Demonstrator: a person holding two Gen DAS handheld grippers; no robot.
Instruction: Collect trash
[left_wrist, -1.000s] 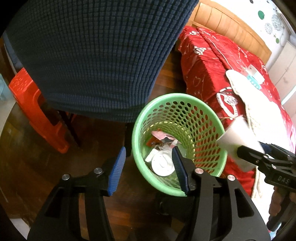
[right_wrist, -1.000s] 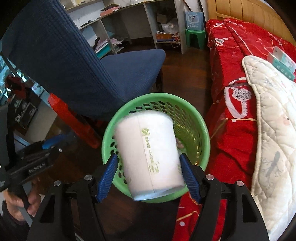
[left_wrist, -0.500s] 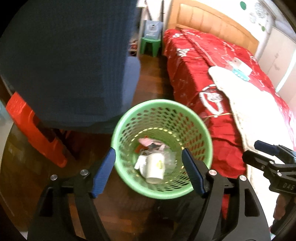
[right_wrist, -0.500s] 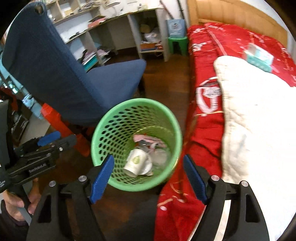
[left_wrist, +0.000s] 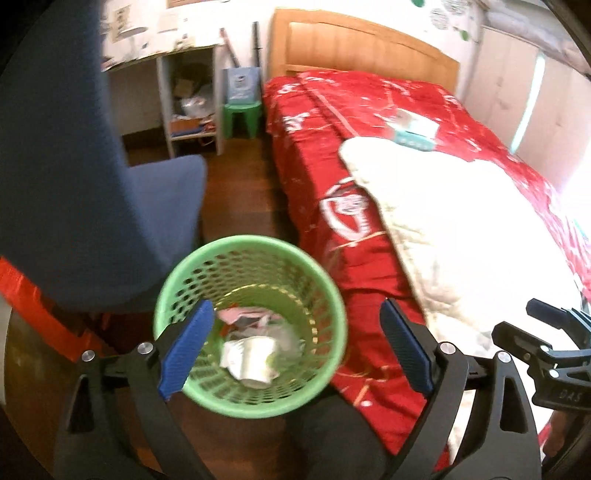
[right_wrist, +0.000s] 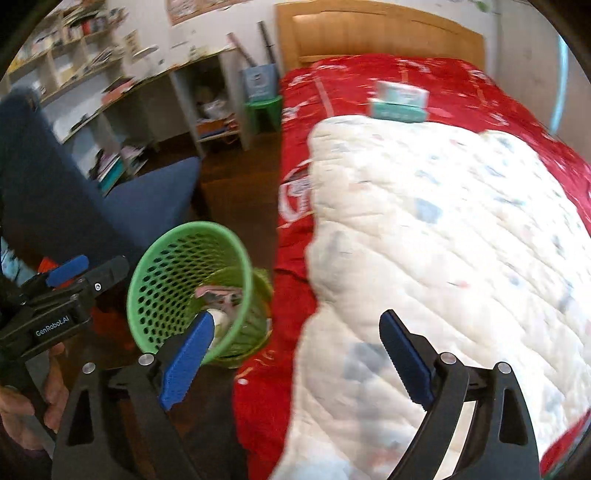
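Observation:
A green perforated trash basket (left_wrist: 325, 295) stands on the wood floor between the chair and the bed; it also shows in the right wrist view (right_wrist: 177, 258). Inside lie a white paper cup (left_wrist: 255, 356) and other scraps, pink and clear. My left gripper (left_wrist: 295, 347) is open and empty above the basket's near rim. My right gripper (right_wrist: 295, 354) is open and empty over the bed's edge, to the right of the basket. The left gripper shows at the left of the right wrist view (right_wrist: 70, 277). The right gripper shows at the right of the left wrist view (left_wrist: 546, 332).
A blue chair (left_wrist: 74, 184) stands left of the basket, with a red stool (left_wrist: 40, 317) below it. A bed with a red cover (left_wrist: 332, 129) and a white quilt (right_wrist: 443, 240) fills the right side. A teal-and-white pack (right_wrist: 399, 99) lies on the bed. Shelves (right_wrist: 110, 92) line the back wall.
The right gripper opened and the white cup dropped into the basket. Both grippers then rose and swung right, the right one over the bed. The left gripper opened wider.

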